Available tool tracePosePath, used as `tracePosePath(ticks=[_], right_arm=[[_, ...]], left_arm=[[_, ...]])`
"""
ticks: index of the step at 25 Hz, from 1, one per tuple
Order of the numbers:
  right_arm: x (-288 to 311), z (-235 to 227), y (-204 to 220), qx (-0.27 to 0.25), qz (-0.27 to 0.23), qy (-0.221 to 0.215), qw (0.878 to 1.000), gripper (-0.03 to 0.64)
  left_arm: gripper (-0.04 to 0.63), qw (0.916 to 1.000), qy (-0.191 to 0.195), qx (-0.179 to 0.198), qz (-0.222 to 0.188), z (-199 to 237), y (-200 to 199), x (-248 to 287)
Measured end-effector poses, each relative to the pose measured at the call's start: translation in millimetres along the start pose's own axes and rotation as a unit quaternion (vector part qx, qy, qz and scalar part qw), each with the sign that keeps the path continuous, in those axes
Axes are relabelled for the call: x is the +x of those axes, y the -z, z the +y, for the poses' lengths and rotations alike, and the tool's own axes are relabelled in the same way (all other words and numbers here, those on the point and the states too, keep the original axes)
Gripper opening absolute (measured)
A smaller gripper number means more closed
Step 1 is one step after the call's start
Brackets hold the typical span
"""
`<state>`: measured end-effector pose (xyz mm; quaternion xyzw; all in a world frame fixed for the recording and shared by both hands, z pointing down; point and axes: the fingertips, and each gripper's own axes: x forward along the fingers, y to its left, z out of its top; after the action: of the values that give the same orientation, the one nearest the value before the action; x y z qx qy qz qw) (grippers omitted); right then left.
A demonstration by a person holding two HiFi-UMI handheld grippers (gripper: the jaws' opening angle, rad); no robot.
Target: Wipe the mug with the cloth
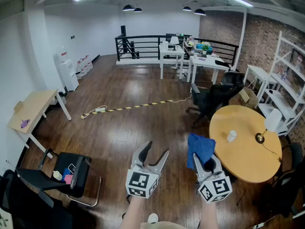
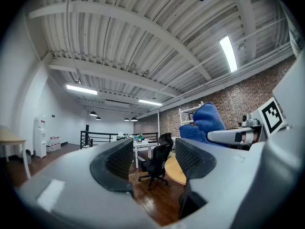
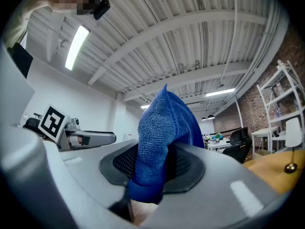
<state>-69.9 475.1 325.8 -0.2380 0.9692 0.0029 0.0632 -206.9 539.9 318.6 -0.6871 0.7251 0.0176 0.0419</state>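
Observation:
A blue cloth is clamped in my right gripper, which is raised in front of me near the round table's left edge; in the right gripper view the cloth stands up between the two pads. My left gripper is held up beside it, open, with nothing between its jaws. From the left gripper view the cloth shows at the right. A small white mug stands on the round wooden table, to the right of the cloth and apart from both grippers.
A desk lamp stands on the round table's right side. Black office chairs sit behind the table. Another black chair holding small items stands at the lower left, beside a wooden desk. White shelving lines the brick wall.

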Motion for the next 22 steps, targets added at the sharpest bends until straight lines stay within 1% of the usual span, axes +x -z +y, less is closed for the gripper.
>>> tracePosePath(ticks=[3,5,7,10,12,16,19,22], right_arm=[[25.9,12.2,7.1,-0.013,0.001,-0.013,1.000,0.134],[40.3,17.4,13.1,-0.021,0.006,-0.021,1.000,0.135],[49.4,15.3,20.3,-0.021,0.016,-0.021,0.999,0.135],[60.5,1.8,27.4,-0.016,0.026,-0.012,0.999,0.135],[68.9,-13.1,31.0,-0.009,0.025,-0.001,1.000,0.135],[95.5,-56.6,48.0,0.016,0.028,0.016,0.999,0.135],[123.8,-94.9,52.5,0.027,0.024,0.023,0.999,0.135],[148.7,-146.9,42.5,0.029,0.010,0.037,0.999,0.135]], left_arm=[[0.268,0.9998,-0.005,-0.016,-0.005,26.6,9.0,6.3],[0.267,0.9997,-0.006,-0.023,-0.001,40.0,17.5,13.4],[0.265,0.9996,-0.004,-0.027,0.008,47.7,26.5,22.4],[0.262,0.9992,-0.004,-0.039,0.010,57.5,33.5,37.8],[0.261,0.9990,0.006,-0.042,0.015,59.3,40.2,52.3],[0.261,0.9989,0.018,-0.028,0.034,60.7,59.0,95.2],[0.258,0.9988,0.022,-0.021,0.038,68.4,60.6,144.2],[0.258,0.9984,0.041,-0.017,0.035,61.2,53.4,205.6]])
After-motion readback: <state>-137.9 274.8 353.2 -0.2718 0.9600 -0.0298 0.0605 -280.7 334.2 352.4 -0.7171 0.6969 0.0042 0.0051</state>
